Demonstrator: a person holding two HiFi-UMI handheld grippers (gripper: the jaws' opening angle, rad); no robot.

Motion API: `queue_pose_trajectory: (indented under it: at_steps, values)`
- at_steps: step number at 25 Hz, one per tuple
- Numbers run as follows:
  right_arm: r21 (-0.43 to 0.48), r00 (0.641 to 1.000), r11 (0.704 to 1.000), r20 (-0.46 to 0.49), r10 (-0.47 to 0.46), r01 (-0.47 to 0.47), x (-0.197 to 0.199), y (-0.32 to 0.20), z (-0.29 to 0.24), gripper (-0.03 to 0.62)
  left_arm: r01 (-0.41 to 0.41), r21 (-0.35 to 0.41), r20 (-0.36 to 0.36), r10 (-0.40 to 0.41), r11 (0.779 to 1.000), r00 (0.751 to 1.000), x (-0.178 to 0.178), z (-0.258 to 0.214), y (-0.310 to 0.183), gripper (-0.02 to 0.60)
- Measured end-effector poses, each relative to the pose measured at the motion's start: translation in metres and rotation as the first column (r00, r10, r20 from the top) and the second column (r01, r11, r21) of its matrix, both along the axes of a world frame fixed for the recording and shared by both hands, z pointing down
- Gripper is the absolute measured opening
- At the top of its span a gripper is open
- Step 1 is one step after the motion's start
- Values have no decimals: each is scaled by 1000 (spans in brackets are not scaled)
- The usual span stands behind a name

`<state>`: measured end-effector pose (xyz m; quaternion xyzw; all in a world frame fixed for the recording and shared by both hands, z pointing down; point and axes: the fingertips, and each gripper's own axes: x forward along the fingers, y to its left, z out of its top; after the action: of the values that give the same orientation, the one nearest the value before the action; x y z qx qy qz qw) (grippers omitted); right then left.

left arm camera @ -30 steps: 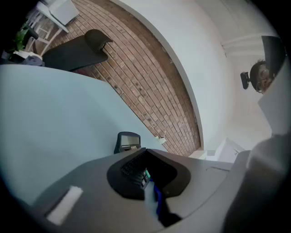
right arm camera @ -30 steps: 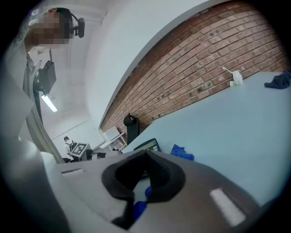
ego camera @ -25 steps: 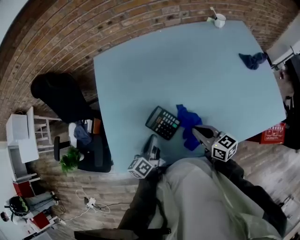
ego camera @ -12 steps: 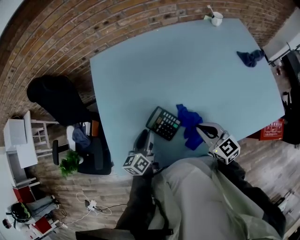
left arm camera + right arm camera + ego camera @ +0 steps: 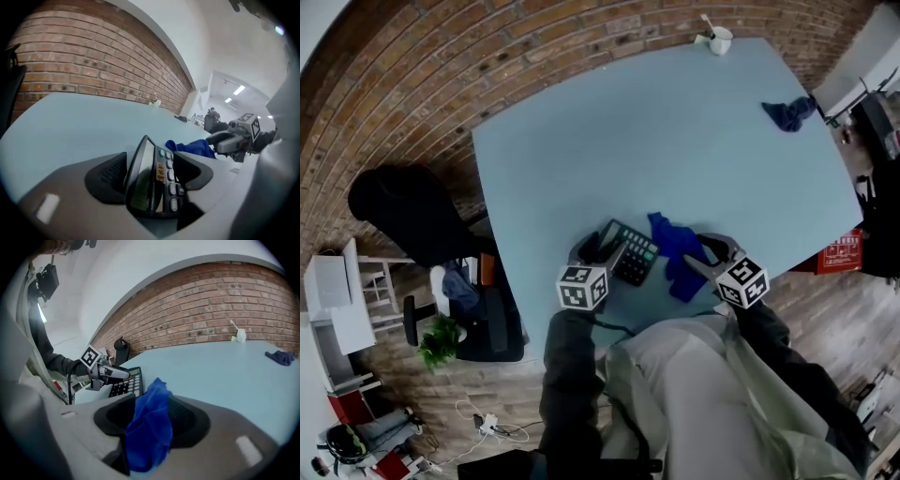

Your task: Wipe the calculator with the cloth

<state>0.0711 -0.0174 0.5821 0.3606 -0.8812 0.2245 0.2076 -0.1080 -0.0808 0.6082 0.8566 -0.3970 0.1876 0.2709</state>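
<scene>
Head view looks steeply down on a pale blue counter (image 5: pixel 656 141) with a person's two arms reaching in from the bottom edge. A black calculator (image 5: pixel 630 253) lies near the counter's near edge, and a bright blue cloth (image 5: pixel 675 246) lies bunched just beside it on the right, touching or almost touching it. The left hand-held gripper (image 5: pixel 598 248) is at the calculator's left end. Its jaws have just been opening, and in the left gripper view they stand wide apart with the calculator between them, display end nearest the camera and keys running away from it. The pads sit close on either side but do not seem to press on it. The right hand-held gripper (image 5: pixel 705 255) is at the cloth's right side. Its jaws have also just been opening, and in the right gripper view they stand wide apart with a fold of the cloth rising between them, unclamped. At the counter's far edge stands a white cup (image 5: pixel 719 39) with a stick in it. A second, darker cloth (image 5: pixel 787 114) lies crumpled near the far right corner, well apart from the calculator. A brick wall (image 5: pixel 225 305) runs behind the counter.
</scene>
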Motion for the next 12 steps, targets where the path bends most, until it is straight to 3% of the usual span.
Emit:
queue_pose_trajectory:
  at_steps: [4,7,9,12]
  values:
    - [-14,999,999,-21,-42,42,-21,4,13,206,0,14,17,0,1000,1000,3,-1,0,186]
    - [-3,993,997,-91,-74,74,-31,10,31,194,20,4,-37,-20,1000,999,3,-5,0,155]
    - [48,987,995,-137,-79,86,-33,11,36,108,70,-37,-141,-75,997,987,3,-10,1,121]
    - [91,992,993,-114,-60,71,-27,8,25,54,148,-137,-334,-187,979,924,2,-16,11,63]
